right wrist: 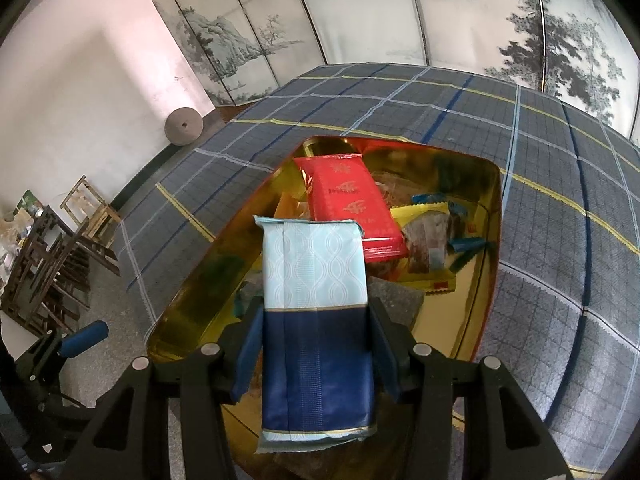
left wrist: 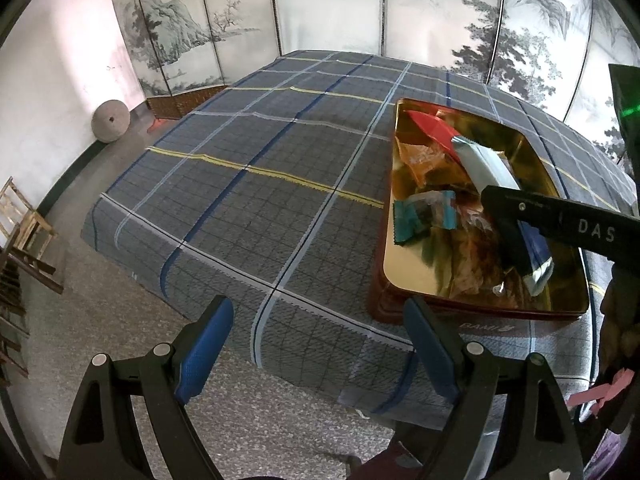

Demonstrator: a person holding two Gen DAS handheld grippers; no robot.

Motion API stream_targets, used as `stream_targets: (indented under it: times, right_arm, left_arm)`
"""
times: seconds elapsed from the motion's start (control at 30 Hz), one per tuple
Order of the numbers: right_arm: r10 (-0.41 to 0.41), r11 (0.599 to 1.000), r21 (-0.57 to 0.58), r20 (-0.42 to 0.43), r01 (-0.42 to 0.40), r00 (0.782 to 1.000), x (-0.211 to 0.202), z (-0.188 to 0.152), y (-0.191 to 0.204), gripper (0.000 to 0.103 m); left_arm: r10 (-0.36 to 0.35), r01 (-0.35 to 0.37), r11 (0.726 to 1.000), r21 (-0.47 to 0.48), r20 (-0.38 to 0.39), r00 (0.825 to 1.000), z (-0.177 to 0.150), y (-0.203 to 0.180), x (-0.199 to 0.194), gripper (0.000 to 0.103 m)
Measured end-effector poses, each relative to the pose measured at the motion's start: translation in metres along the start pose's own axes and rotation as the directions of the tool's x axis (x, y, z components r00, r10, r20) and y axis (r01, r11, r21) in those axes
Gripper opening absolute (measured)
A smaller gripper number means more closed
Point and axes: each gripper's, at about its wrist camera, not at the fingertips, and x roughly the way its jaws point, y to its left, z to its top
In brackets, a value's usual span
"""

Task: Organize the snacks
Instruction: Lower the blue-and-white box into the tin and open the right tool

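A gold tin tray (left wrist: 404, 276) (right wrist: 484, 280) sits on the plaid-covered table and holds several snack packets. My right gripper (right wrist: 316, 320) is shut on a light-blue and navy snack packet (right wrist: 316, 300) and holds it over the near half of the tray; the packet also shows in the left wrist view (left wrist: 492, 168). A red packet (right wrist: 352, 204) (left wrist: 434, 130) lies in the tray beyond it. My left gripper (left wrist: 320, 324) is open and empty over the table's near edge, left of the tray.
The plaid cloth (left wrist: 260, 160) covers the table left of the tray. A painted folding screen (left wrist: 320, 8) stands behind. Wooden chairs (right wrist: 52, 256) and a round stone (left wrist: 110, 121) are on the floor at the left.
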Motion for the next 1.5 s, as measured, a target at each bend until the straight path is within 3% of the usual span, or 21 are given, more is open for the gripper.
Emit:
stream_targets:
  times: [1.5]
  right_arm:
    - [-0.007, 0.999, -0.050, 0.004, 0.008, 1.000, 0.013, 0.002, 0.010, 0.053]
  left_arm:
    - [0.001, -0.001, 1.000, 0.016, 0.009, 1.000, 0.003, 0.005, 0.004, 0.092]
